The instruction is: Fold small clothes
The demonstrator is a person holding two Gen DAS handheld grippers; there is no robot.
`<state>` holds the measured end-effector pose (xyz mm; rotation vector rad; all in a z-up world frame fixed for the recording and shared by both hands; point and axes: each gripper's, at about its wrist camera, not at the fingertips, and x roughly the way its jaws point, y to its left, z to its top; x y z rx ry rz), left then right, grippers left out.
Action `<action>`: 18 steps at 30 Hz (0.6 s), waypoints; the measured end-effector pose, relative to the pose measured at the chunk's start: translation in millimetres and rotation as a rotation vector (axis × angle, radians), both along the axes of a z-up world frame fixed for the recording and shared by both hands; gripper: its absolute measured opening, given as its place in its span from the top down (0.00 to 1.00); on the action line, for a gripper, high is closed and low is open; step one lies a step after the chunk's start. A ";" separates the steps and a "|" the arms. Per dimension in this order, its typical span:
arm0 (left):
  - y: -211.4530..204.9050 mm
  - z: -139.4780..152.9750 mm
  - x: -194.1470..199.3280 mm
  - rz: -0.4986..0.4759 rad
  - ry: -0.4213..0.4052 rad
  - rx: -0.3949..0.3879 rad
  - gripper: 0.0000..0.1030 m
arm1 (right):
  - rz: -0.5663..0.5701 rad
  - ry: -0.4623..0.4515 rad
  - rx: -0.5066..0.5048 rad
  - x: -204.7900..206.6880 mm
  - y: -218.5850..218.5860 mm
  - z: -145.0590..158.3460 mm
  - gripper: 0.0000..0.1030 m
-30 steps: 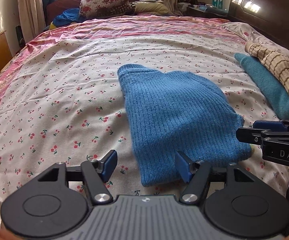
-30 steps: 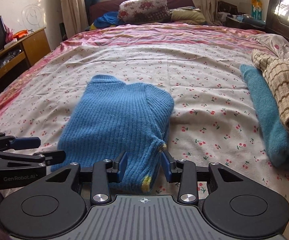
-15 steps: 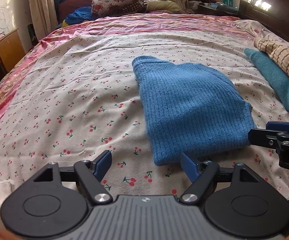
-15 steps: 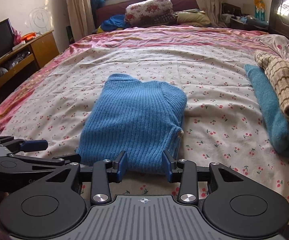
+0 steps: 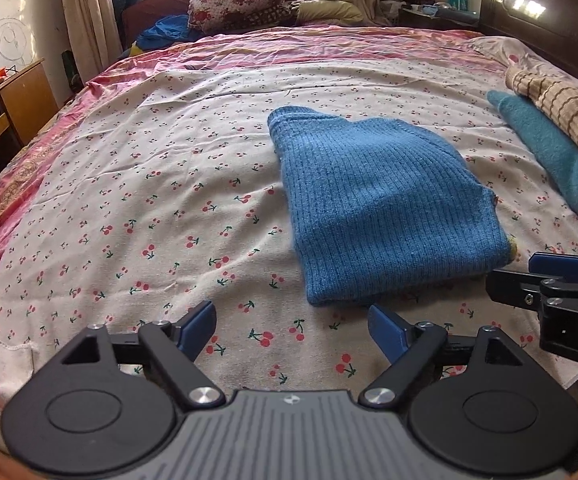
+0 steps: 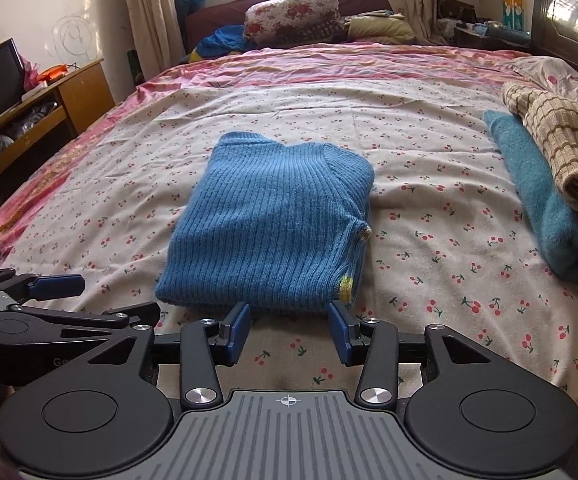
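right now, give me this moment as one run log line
blue sweater: folded, on bed sheet | left hand-held gripper: opening, empty | right hand-held gripper: opening, empty | both short of near edge

The blue sweater (image 6: 273, 220) in the middle of the bed is a ribbed knit, matt and slightly fuzzy, lying on a thin, creased cotton-looking sheet (image 6: 429, 184) printed with cherries. Near the bed's right edge lie a fluffy teal knit (image 6: 545, 204) and a coarse beige checked weave (image 6: 561, 136), and the dark wooden headboard (image 6: 573, 20) behind them is glossy. Each claw, left (image 5: 291, 330) and right (image 6: 289, 332), is matt black, probably plastic, with shiny metal pivot screws and smooth blue pads (image 6: 239, 332).
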<state>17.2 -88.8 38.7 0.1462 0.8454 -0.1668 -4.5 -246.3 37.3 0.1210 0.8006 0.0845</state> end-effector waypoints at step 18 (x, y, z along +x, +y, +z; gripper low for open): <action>-1.1 -0.6 -10.6 0.018 -0.002 -0.016 0.10 | 0.009 0.018 -0.010 -5.8 7.8 -6.0 0.58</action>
